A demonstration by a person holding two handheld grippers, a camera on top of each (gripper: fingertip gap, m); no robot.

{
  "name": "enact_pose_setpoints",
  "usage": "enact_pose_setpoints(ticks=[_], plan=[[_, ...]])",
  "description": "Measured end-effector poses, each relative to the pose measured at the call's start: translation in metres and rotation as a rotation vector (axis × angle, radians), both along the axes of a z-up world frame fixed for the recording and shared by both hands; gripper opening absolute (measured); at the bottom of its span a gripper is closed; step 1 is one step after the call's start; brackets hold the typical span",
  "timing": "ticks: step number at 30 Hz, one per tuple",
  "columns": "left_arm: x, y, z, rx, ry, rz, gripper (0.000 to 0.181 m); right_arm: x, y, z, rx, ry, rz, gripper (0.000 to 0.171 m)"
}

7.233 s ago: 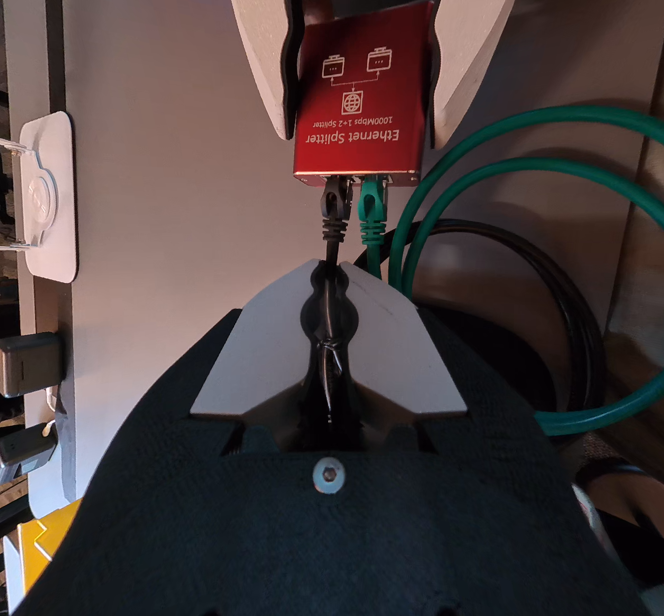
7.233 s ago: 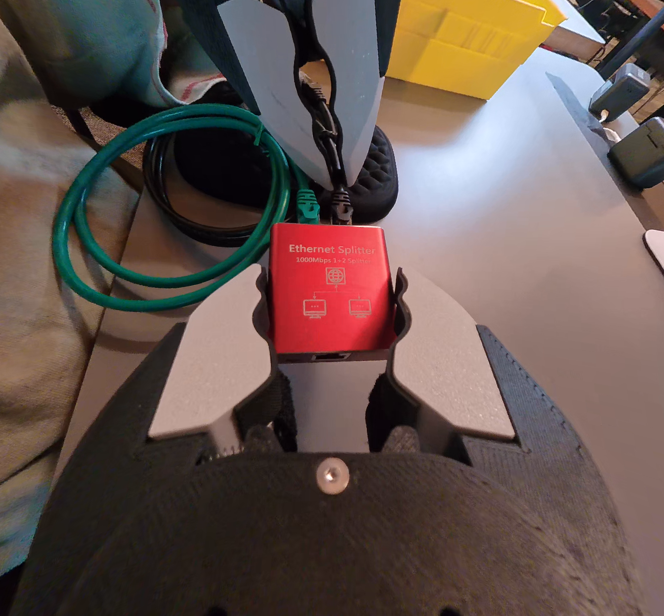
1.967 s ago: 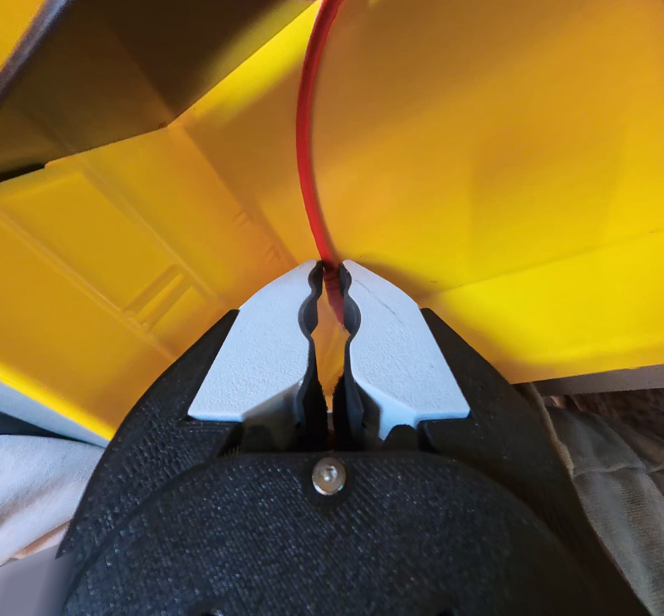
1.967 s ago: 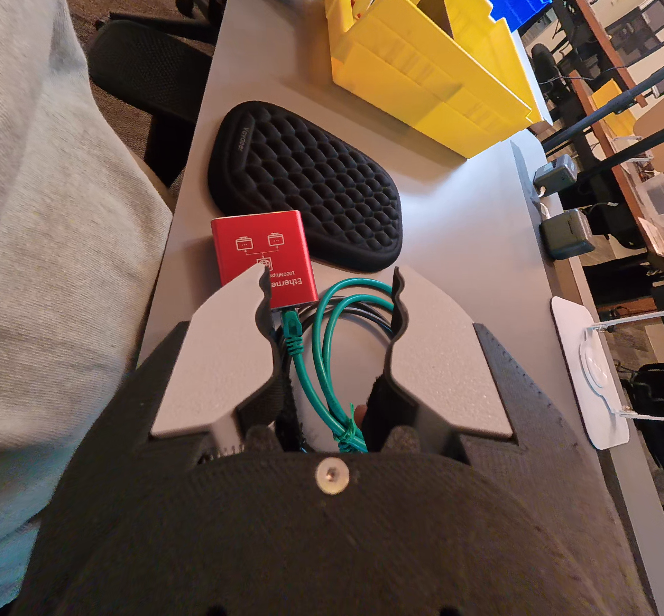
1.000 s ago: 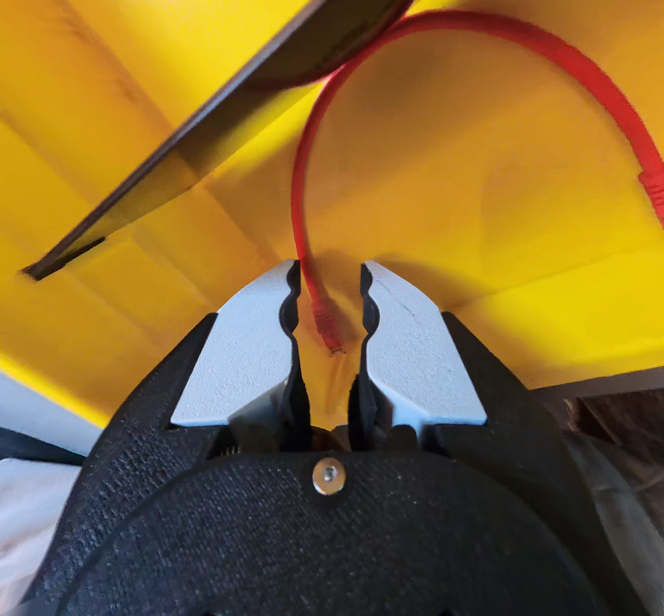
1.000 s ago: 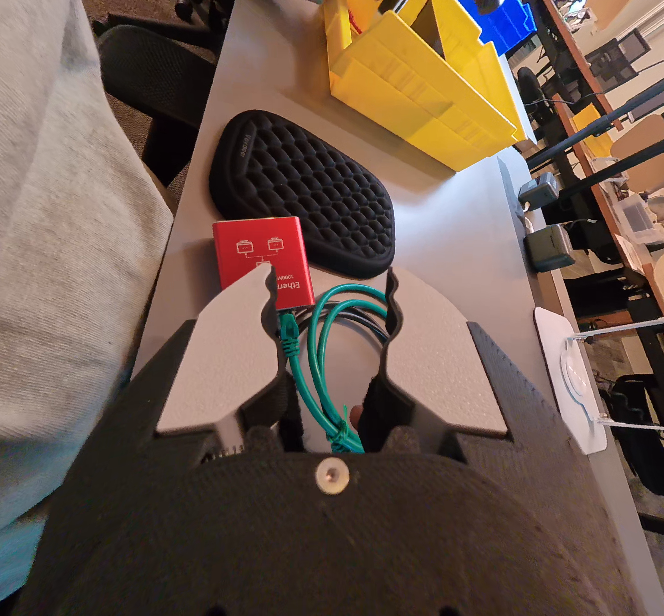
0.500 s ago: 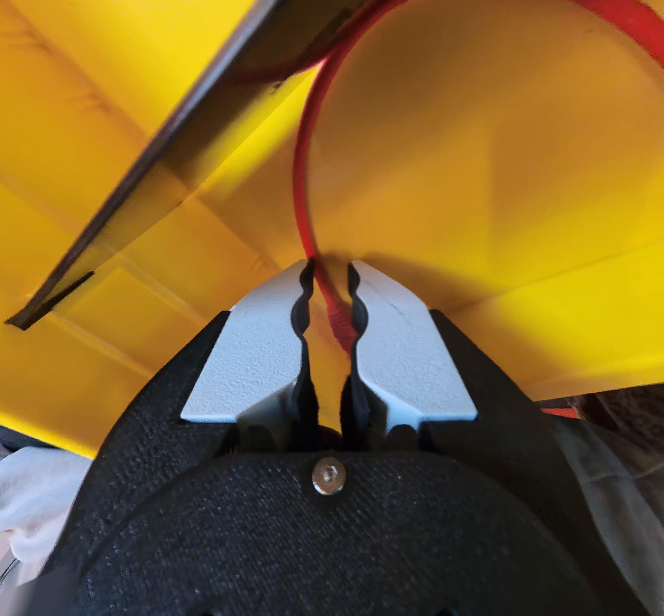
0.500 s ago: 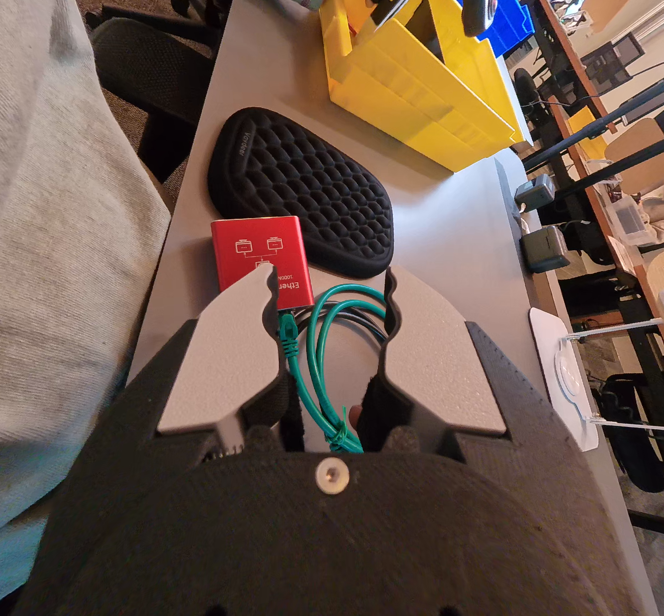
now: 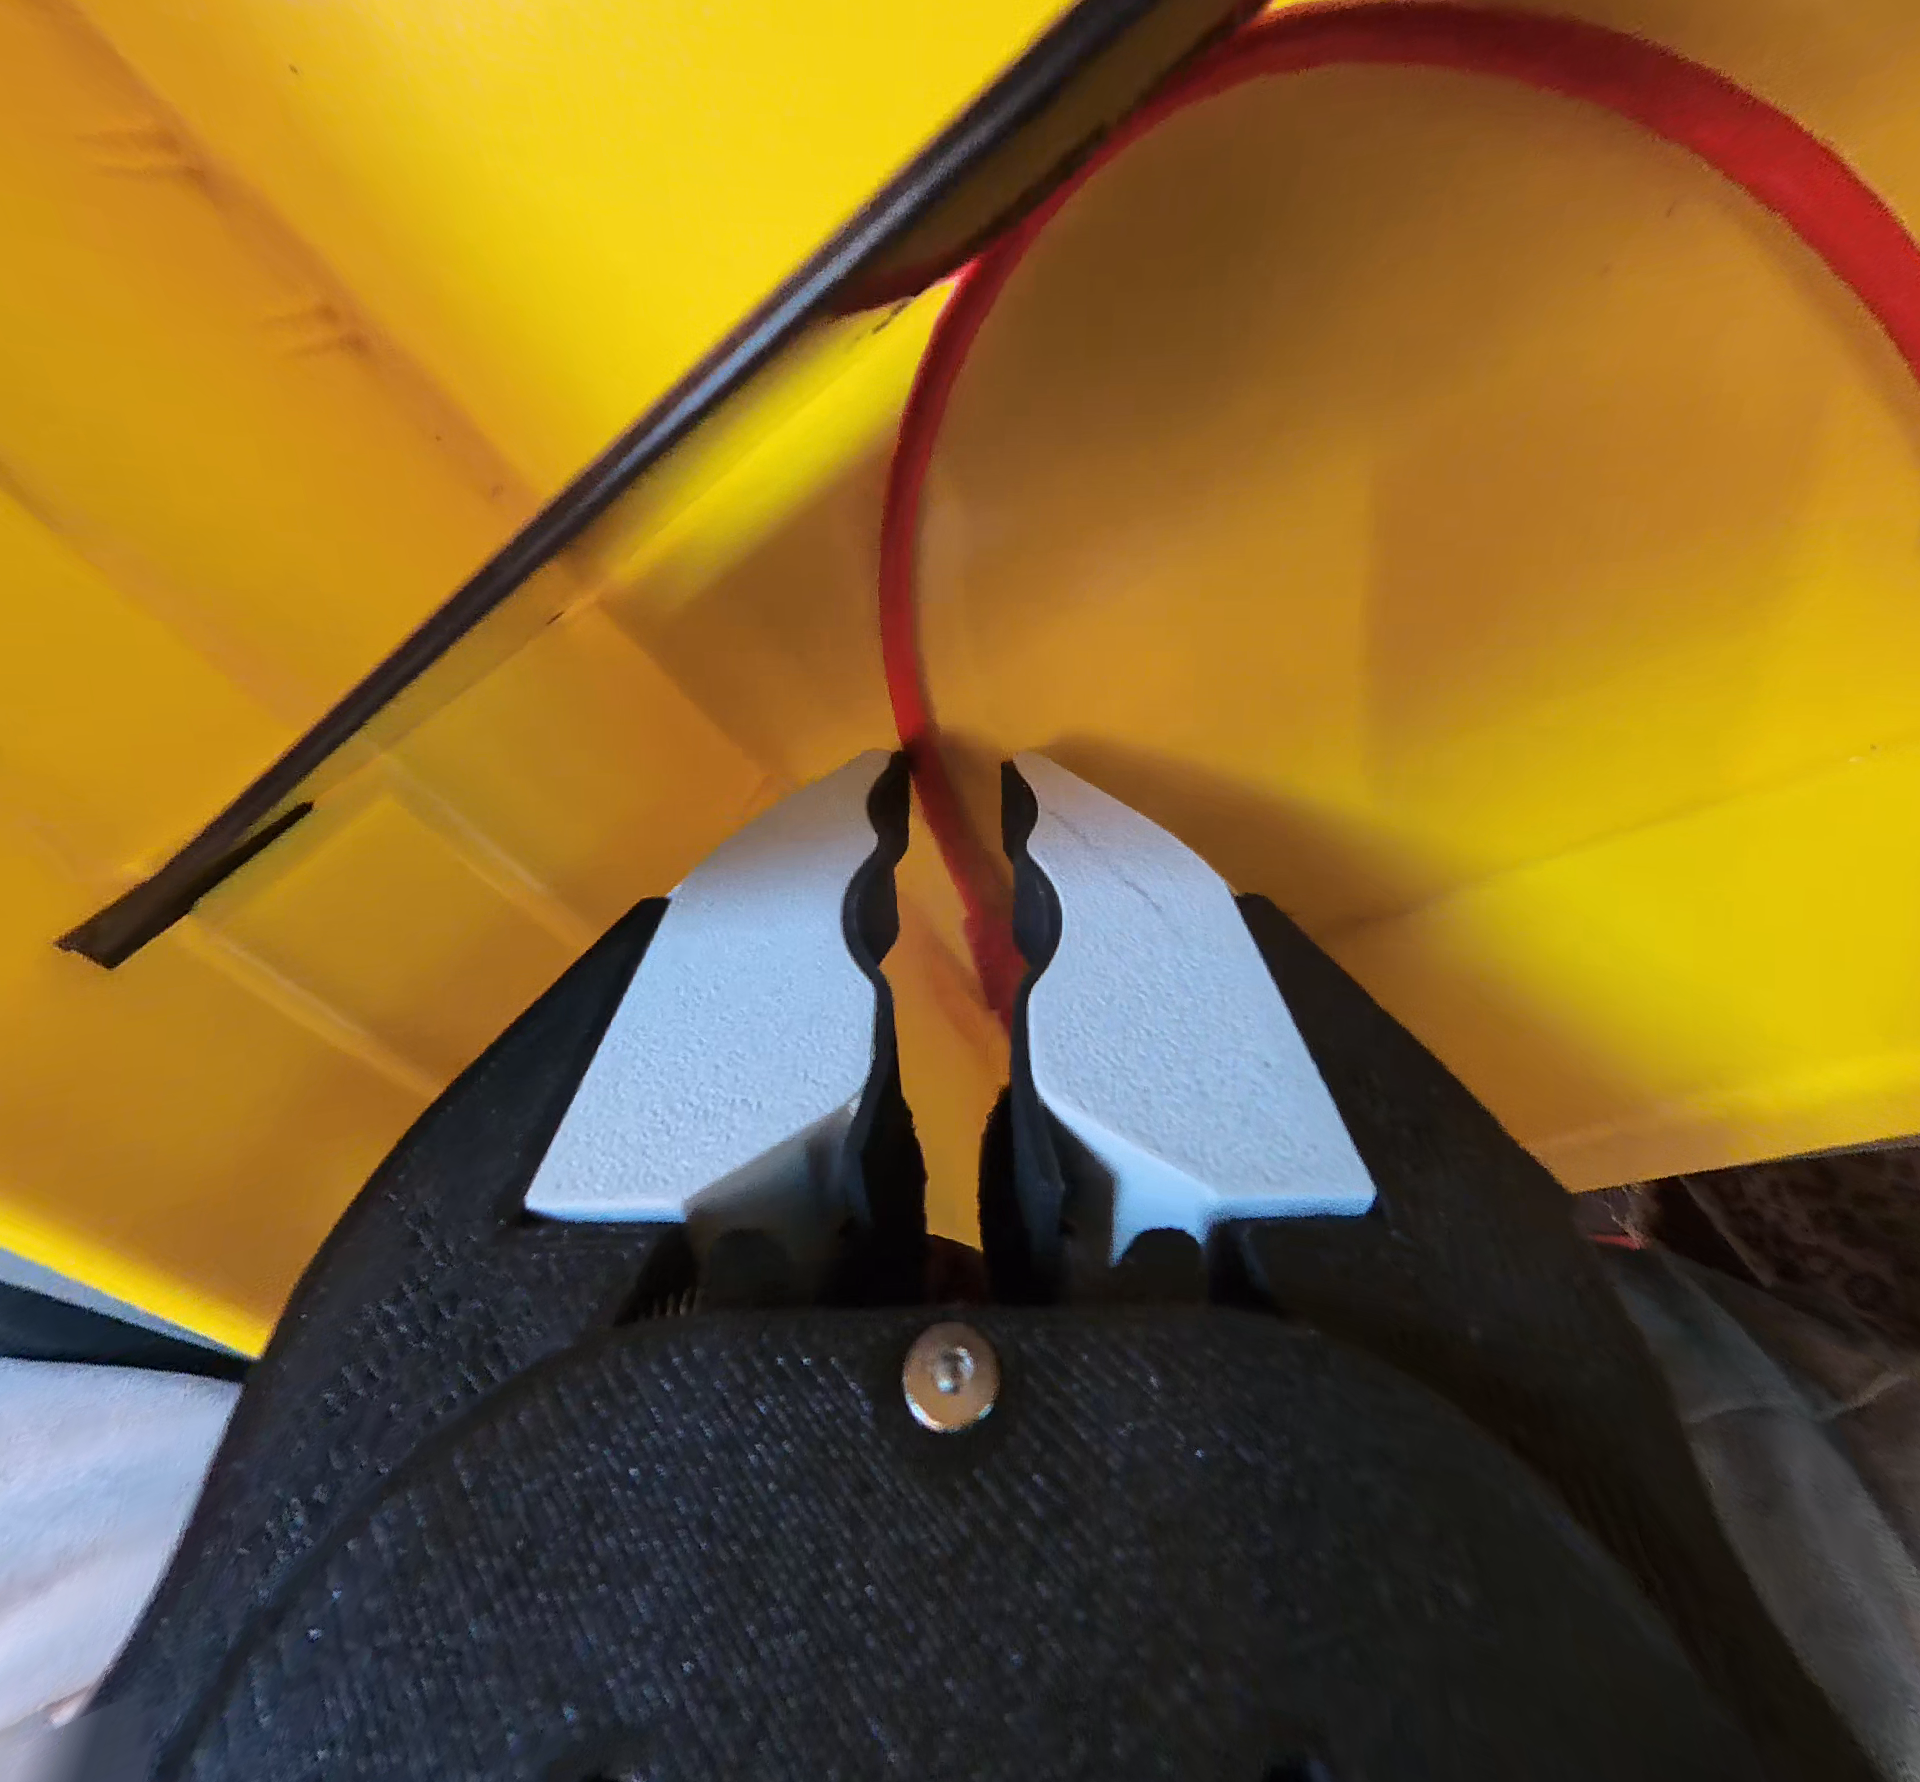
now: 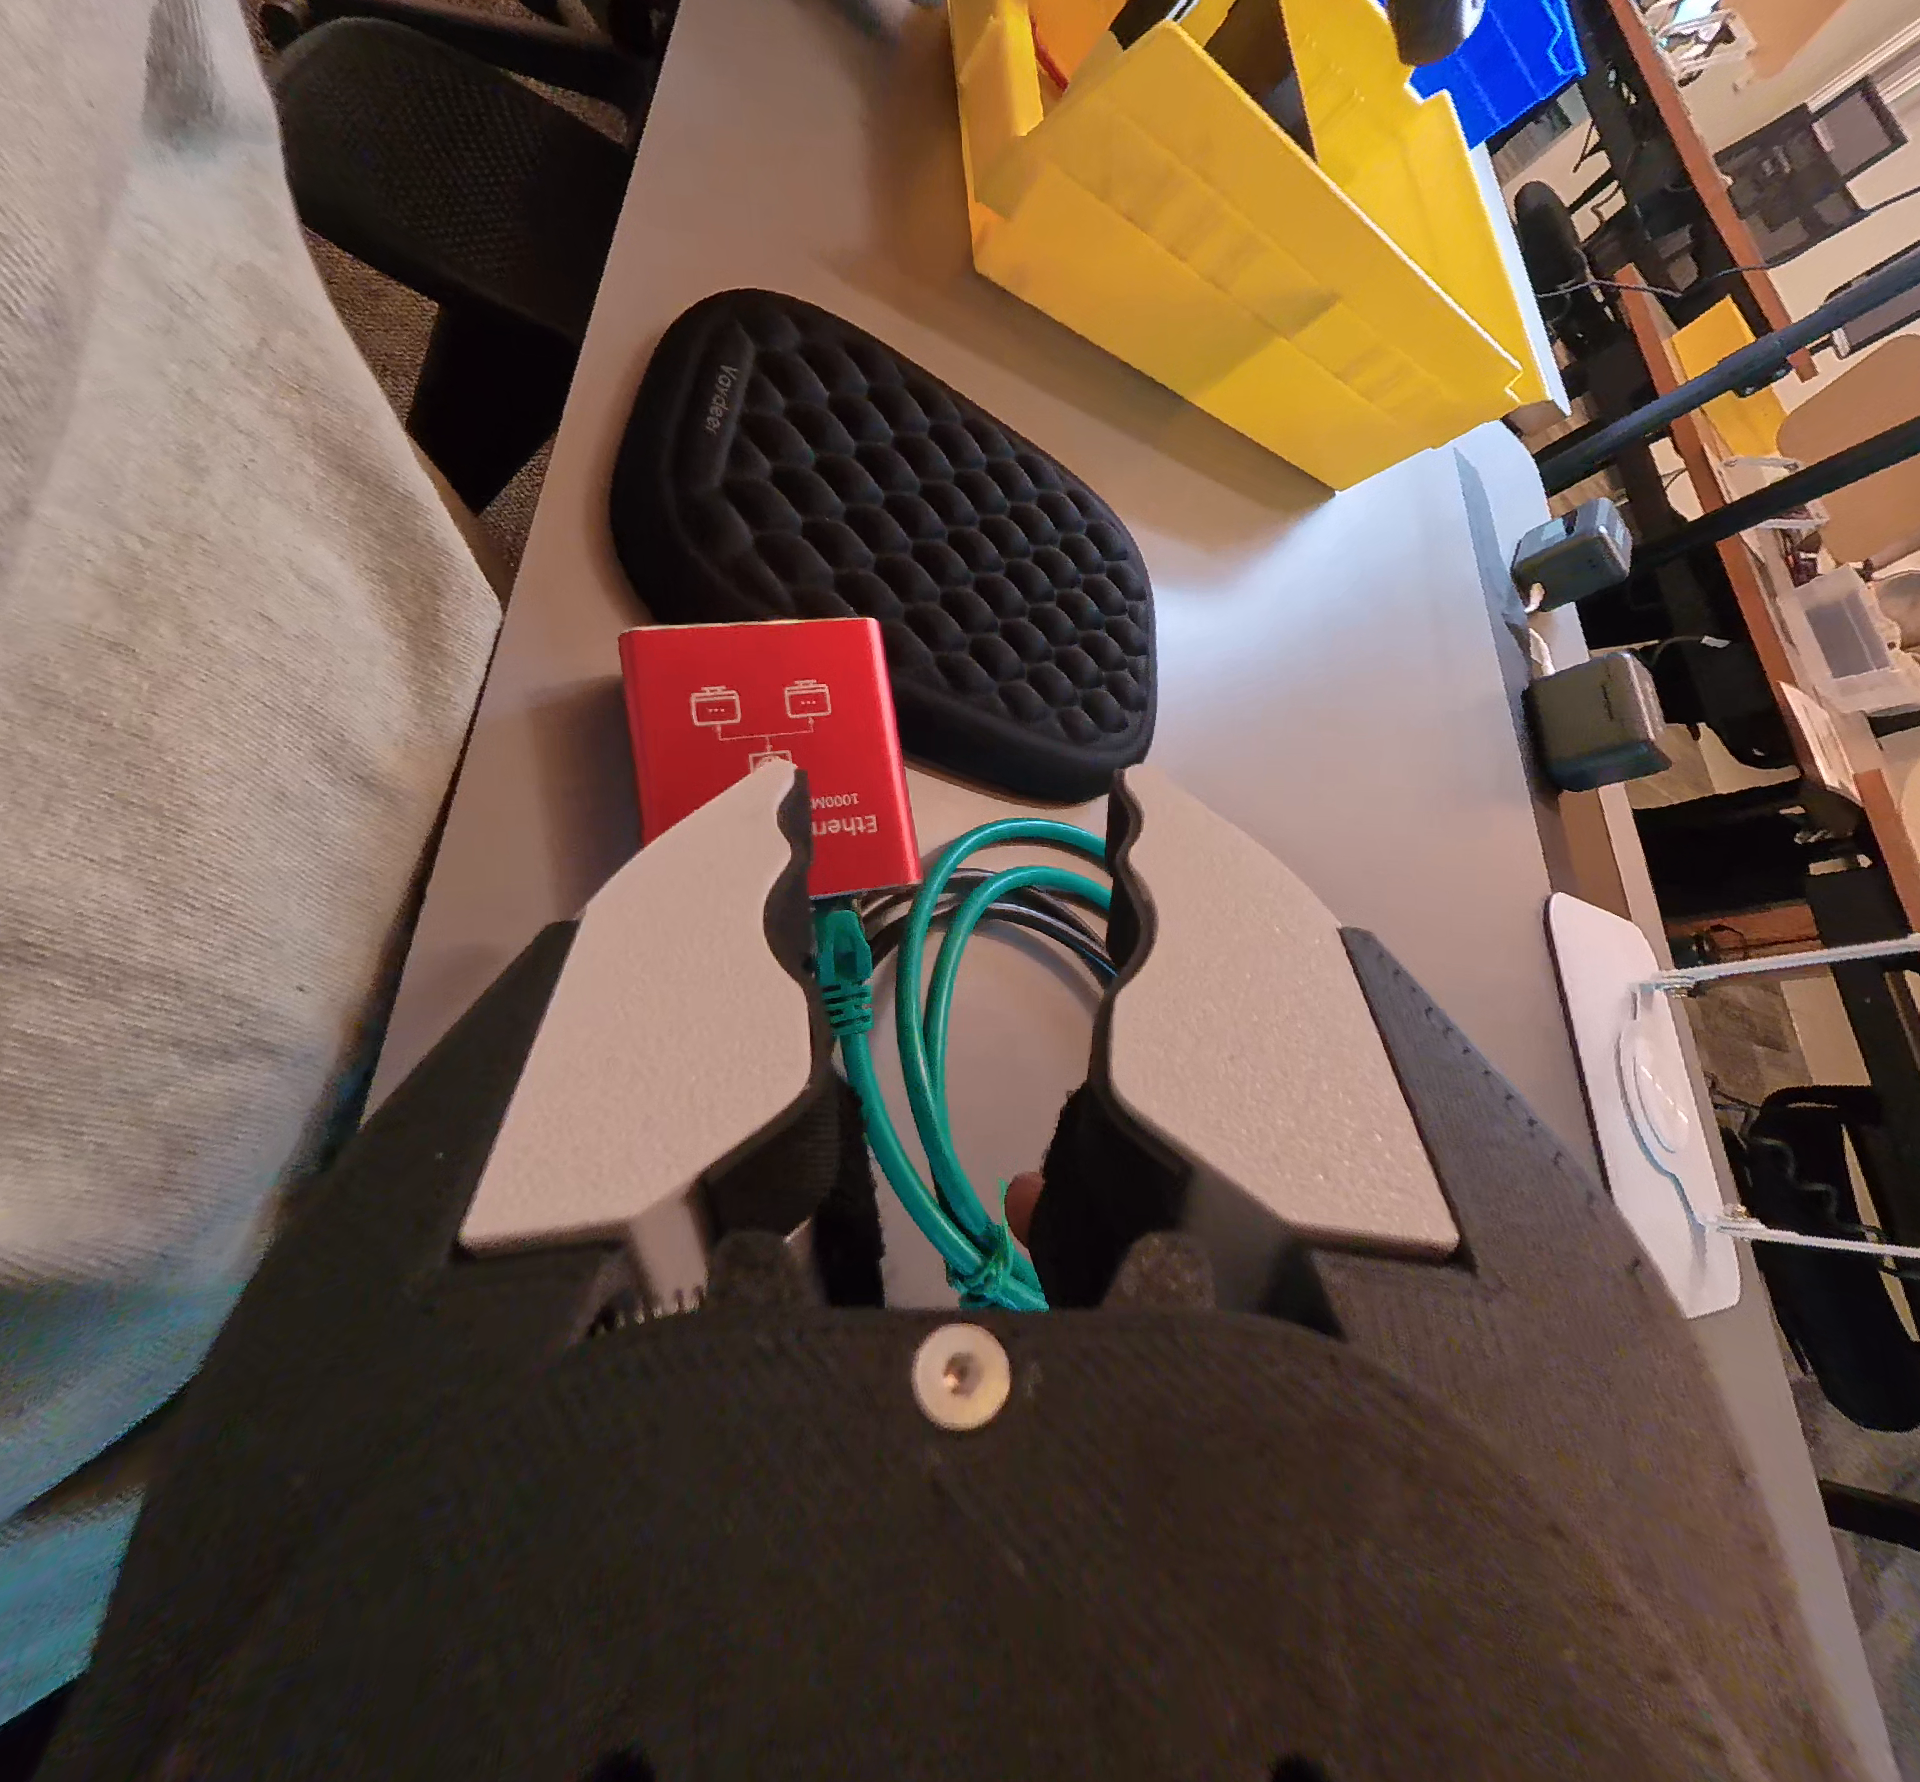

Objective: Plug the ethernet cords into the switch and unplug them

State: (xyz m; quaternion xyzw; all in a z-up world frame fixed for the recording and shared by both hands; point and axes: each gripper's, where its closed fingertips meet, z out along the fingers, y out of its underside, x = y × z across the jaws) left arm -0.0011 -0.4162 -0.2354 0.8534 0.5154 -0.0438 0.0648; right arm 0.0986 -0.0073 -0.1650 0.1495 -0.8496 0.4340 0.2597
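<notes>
The left gripper (image 9: 954,865) is down inside the yellow bin (image 9: 1455,589), its jaws a narrow gap apart around the end of the red ethernet cord (image 9: 902,527). The cord touches the right pad, but whether it is truly pinched cannot be told, since the plug end is blurred and half hidden between the fingers. From there the cord rises and arcs over to the right against the bin wall, passing a dark slanted divider (image 9: 623,485).

The cord looks light and springy, holding its curve, so it will likely swing and twist if taken far from the plug. The best hold is probably on the stiff boot just behind the connector, leaving the brittle latch tab free.

The right gripper (image 10: 956,802) hovers with jaws wide apart and nothing between them, over the near edge of the grey table (image 10: 1299,693). Beneath it lies the red switch (image 10: 764,745), close to the table's left edge and touching a black padded rest (image 10: 894,537). A green cord (image 10: 847,984) is plugged into its near face, its slack coiled and tied beside it, over a black cord (image 10: 1039,927). The switch is small and probably slides easily, so it will need bracing.
</notes>
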Motion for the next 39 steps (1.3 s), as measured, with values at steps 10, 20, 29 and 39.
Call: enact_pose_setpoints(ticks=[10, 20, 29, 39], plan=[[0.008, 0.0, 0.032, -0.08, 0.09, -0.039, 0.005, -0.003, 0.004, 0.007, -0.023, 0.015, -0.015, 0.054], [0.005, 0.007, 0.158, -0.343, 0.571, -0.091, 0.003, -0.005, 0.002, 0.009, -0.065, -0.004, -0.023, 0.055], [0.001, 0.073, 0.25, -0.336, 1.253, -0.278, 0.001, -0.007, 0.002, 0.01, -0.078, -0.006, -0.039, 0.057], [0.015, 0.115, 0.175, 0.225, 1.084, -0.294, 0.032, -0.01, 0.006, 0.008, -0.066, 0.0, -0.05, 0.057]])
